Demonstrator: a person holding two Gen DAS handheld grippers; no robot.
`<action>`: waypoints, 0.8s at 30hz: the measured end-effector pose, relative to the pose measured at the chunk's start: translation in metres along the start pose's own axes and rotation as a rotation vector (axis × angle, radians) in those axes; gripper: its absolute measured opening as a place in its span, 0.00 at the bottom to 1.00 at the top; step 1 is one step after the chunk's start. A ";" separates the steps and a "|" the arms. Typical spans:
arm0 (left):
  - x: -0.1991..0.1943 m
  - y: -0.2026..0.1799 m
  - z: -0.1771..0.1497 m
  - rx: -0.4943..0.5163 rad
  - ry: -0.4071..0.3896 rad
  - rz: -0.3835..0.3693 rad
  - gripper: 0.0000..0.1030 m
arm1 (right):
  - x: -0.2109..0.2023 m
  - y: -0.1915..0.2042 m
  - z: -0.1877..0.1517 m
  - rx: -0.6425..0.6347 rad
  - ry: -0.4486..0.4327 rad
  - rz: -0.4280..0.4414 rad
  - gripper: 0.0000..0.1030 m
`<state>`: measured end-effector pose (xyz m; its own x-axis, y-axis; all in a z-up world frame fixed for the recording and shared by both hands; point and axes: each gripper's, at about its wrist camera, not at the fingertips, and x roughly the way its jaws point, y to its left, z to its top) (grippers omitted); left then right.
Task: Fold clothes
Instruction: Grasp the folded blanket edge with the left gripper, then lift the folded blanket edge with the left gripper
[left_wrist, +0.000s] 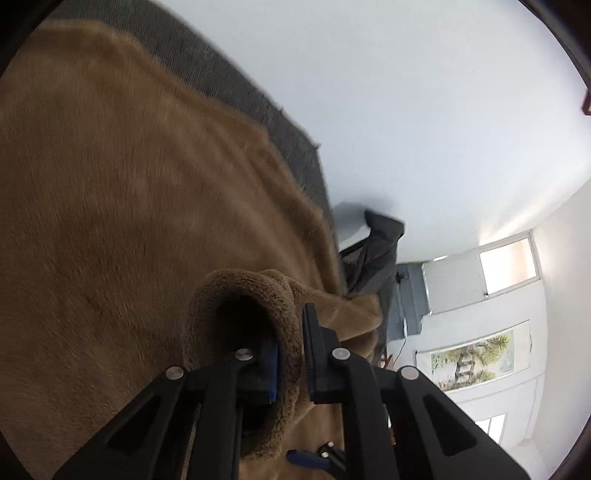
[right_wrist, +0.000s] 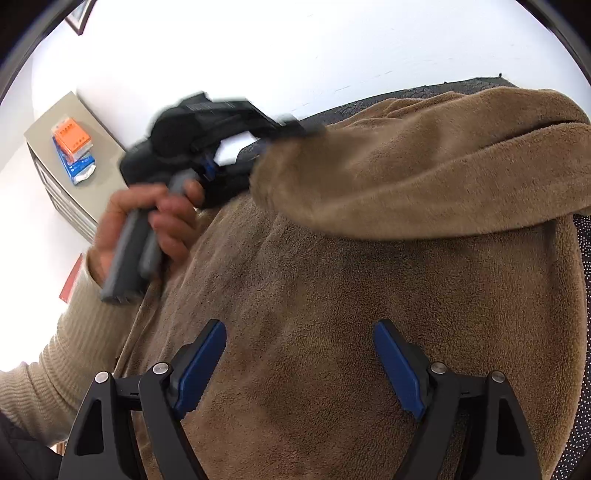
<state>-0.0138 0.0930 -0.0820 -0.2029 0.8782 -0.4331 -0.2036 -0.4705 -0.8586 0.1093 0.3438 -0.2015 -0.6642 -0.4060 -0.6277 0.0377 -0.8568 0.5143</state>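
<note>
A brown fleece garment (left_wrist: 129, 184) lies spread over a dark grey cloth surface (left_wrist: 229, 85). My left gripper (left_wrist: 291, 332) is shut on the thick rolled edge of a sleeve cuff (left_wrist: 236, 288), whose dark opening faces the camera. In the right wrist view the same left gripper (right_wrist: 284, 129) is blurred. A person's hand (right_wrist: 155, 214) holds it, and it lifts the sleeve (right_wrist: 424, 166) so that it drapes over the garment body (right_wrist: 314, 277). My right gripper (right_wrist: 299, 354) stands open just over the fleece with nothing between its blue pads (right_wrist: 399, 369).
A dark jacket (left_wrist: 380, 251) hangs beyond the garment's far edge. A low cabinet (right_wrist: 48, 177) with orange and blue boxes (right_wrist: 72, 138) stands at the left by the white wall. A beige ribbed sleeve (right_wrist: 55, 350) comes in from the lower left. Dotted dark fabric (right_wrist: 583, 332) borders the right.
</note>
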 end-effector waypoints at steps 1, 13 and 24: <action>-0.012 -0.007 0.006 0.009 -0.033 -0.018 0.12 | 0.000 0.001 0.000 -0.002 0.001 -0.001 0.82; -0.173 -0.053 0.029 0.118 -0.370 -0.106 0.12 | 0.010 0.002 0.005 -0.010 0.005 -0.006 0.84; -0.136 0.056 0.010 -0.059 -0.202 0.131 0.17 | 0.014 0.006 0.008 -0.021 0.009 -0.006 0.88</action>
<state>-0.0073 -0.0532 -0.0685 -0.4123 0.7722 -0.4835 -0.1074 -0.5682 -0.8159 0.0940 0.3359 -0.2028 -0.6576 -0.4038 -0.6360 0.0499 -0.8657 0.4981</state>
